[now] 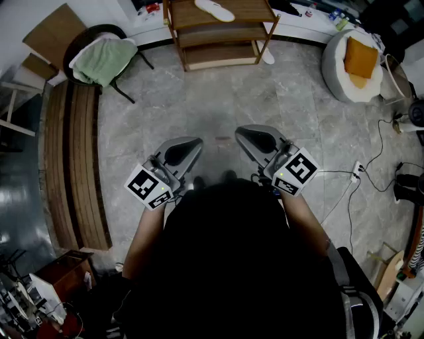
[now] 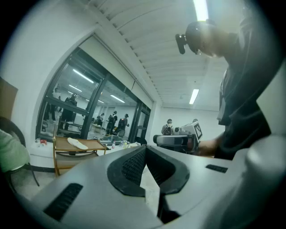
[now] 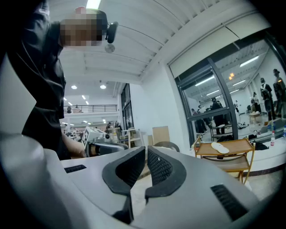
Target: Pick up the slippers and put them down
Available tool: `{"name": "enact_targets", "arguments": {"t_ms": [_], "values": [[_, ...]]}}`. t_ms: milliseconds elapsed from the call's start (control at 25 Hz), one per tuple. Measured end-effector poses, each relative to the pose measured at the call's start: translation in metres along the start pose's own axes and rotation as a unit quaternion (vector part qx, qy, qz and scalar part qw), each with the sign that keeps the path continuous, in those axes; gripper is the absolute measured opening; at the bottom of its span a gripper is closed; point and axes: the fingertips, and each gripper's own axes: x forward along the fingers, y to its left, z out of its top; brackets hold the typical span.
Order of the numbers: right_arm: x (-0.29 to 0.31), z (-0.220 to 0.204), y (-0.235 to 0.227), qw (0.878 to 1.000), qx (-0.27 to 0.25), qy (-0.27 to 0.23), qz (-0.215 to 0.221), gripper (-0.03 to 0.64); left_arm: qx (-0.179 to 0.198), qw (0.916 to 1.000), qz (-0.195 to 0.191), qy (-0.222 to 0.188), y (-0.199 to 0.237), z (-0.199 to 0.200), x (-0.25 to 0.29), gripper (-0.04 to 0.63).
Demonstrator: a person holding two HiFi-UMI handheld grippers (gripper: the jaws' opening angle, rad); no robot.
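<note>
Both tongs are closed and empty. In the head view the left tongs (image 1: 189,147) and the right tongs (image 1: 248,136) sit side by side just in front of us, over bare floor (image 1: 218,99), pointing roughly level toward the far wall. The left gripper view shows the left tongs (image 2: 145,148) with their black ribbed pads together at the tips and nothing between them. The right gripper view shows the same for the right tongs (image 3: 146,151), with only a thin slit between the pads and no object in it.

One white slipper (image 1: 213,9) lies flat on the top shelf of a wooden rack (image 1: 225,30) at the far side of the room, about midway between the shelf's left and right edges. Both gripper views show it in that spot (image 2: 77,143) (image 3: 220,147), well away from either pair of tongs. A small white thing (image 1: 267,57) sits on the floor just beside the rack's right front leg. It may be the second slipper, but it is too small and too far off for us to be sure.

By our reading the task has not started. Nothing has been picked up and neither pair of tongs is near the rack. We have to cross the open floor, open one pair, close it on the slipper, lift it off the shelf and set it down. If the white thing proves to be its mate, we then do the same for it.
</note>
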Motion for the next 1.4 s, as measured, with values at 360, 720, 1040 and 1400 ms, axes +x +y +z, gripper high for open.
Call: {"name": "enact_targets", "arguments": {"t_ms": [360, 720, 1040, 1400], "values": [[0.025, 0.009, -0.019, 1.0, -0.006, -0.021, 0.0, 0.026, 0.004, 0.9996, -0.028, -0.006, 0.025, 0.003, -0.005, 0.011], [-0.009, 0.041, -0.054, 0.998, -0.053, -0.045, 0.007, 0.026, 0.01, 0.9994, -0.032, 0.006, 0.028, 0.012, 0.024, 0.011], [-0.038, 0.023, -0.087, 0.997, 0.02, -0.061, 0.041, 0.026, 0.007, 0.9992, 0.012, 0.036, 0.029, 0.013, 0.073, 0.011], [-0.045, -0.009, -0.118, 0.996, 0.058, -0.054, 0.033, 0.026, -0.001, 0.997, 0.012, 0.077, 0.037, -0.007, 0.099, 0.011]]}}
